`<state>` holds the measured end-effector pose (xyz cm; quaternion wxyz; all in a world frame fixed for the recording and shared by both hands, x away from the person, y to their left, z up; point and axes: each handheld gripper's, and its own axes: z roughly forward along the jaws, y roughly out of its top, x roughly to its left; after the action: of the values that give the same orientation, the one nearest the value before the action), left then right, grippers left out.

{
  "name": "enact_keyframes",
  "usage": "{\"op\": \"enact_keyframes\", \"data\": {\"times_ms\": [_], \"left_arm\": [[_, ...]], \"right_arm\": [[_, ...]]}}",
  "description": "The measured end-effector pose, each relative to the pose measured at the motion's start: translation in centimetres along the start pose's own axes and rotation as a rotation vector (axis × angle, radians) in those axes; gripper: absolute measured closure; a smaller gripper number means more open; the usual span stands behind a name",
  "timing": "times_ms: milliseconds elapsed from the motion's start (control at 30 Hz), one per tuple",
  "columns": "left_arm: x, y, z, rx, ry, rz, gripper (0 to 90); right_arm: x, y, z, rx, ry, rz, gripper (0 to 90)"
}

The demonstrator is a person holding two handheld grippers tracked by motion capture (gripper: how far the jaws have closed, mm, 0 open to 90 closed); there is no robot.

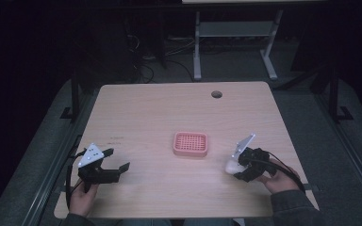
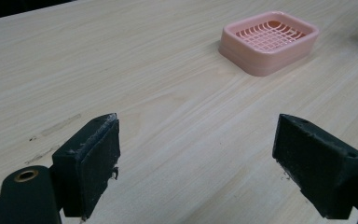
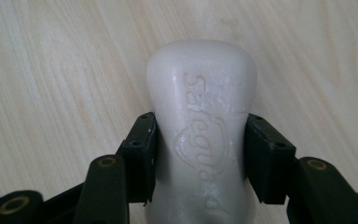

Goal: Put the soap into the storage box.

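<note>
**Tongs clamped on the soap, dish waiting empty**

Tongs first, from the high view: my right tongs (image 1: 235,167) sit at about four o'clock on the tabletop (image 1: 160,108), closed around a white soap bar (image 1: 232,165) that pokes out of the tips toward the middle. My left tongs (image 1: 118,160) rest at about eight o'clock, jaws spread and holding nothing. Between them, near the centre, stands the pink soap dish (image 1: 191,143). I judge the left side is parked out of the way so the right has a free run to the dish, which lies toward ten o'clock from the soap.

From the left gripper view, my left tongs (image 2: 196,158) gape wide over bare wood, both pads well apart. The soap dish (image 2: 242,58) shows at about one o'clock, its grid floor empty, nothing lying in it.

From the right gripper view, my right tongs (image 3: 200,156) press both pads against the narrow waist of the soap bar (image 3: 200,84), lettered face up. Gripping at the waist makes sense to me: the bar is slick and curved, and the pinch there should stop it sliding forward or back. The rounded end juts beyond the tips over the tabletop (image 3: 51,70); whether the bar is lifted or touching the wood, I cannot tell.
</note>
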<state>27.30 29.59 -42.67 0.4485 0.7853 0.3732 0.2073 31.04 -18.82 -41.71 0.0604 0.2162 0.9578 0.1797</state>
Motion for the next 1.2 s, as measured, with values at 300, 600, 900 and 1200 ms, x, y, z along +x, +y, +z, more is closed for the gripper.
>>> {"op": "enact_keyframes", "data": {"times_ms": [300,600,900,1200], "left_arm": [[0.1,0.0,0.0,0.001,0.0,0.002,14.5],[0.1,0.0,0.0,0.001,0.001,-0.008,14.5],[0.1,0.0,-0.1,-0.001,-0.001,-0.011,14.5],[0.1,0.0,0.0,0.002,0.0,-0.008,14.6]], "right_arm": [[-0.5,1.2,-0.3,-0.019,0.018,-0.007,48.8],[-1.4,2.6,-0.7,-0.021,0.025,-0.015,48.8],[-2.2,4.1,-0.3,-0.015,0.032,-0.02,48.8],[-2.7,5.8,-0.1,-0.004,0.035,-0.038,48.8]]}}
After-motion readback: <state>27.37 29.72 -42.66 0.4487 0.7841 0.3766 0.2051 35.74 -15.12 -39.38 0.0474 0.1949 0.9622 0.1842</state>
